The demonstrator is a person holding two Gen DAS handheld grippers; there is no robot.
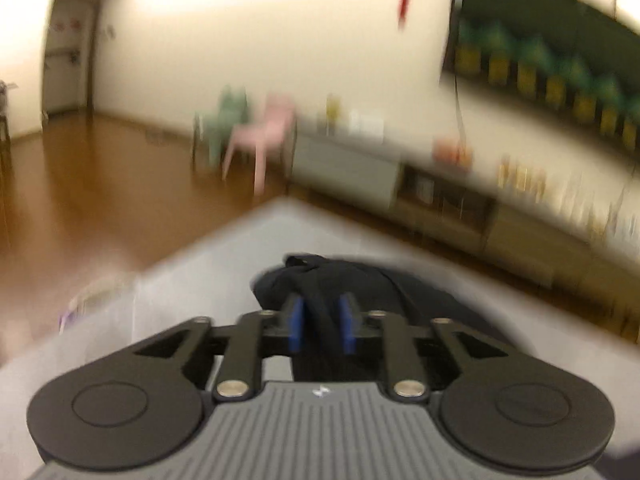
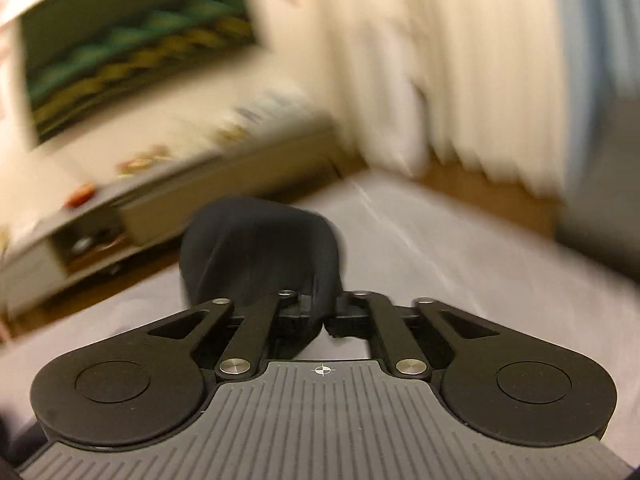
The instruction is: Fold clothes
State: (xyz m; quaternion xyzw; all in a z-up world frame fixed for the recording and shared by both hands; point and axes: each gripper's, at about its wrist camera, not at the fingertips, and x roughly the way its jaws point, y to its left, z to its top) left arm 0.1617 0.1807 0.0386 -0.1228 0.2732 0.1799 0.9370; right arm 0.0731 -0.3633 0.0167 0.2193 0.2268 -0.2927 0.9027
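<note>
A dark navy garment (image 1: 360,284) lies bunched over a grey table (image 1: 192,280). In the left wrist view my left gripper (image 1: 322,322) has its blue pads (image 1: 296,320) closed on a fold of the dark cloth. In the right wrist view my right gripper (image 2: 320,312) is shut on the same dark garment (image 2: 260,248), which bulges up in front of the fingers above the grey table (image 2: 440,260). Both views are motion-blurred.
A pink chair (image 1: 264,136) and a green chair (image 1: 224,120) stand on the wooden floor beyond the table. A low cabinet (image 1: 460,200) runs along the wall under a dark board (image 1: 560,60). Cream curtains (image 2: 460,60) hang at the right.
</note>
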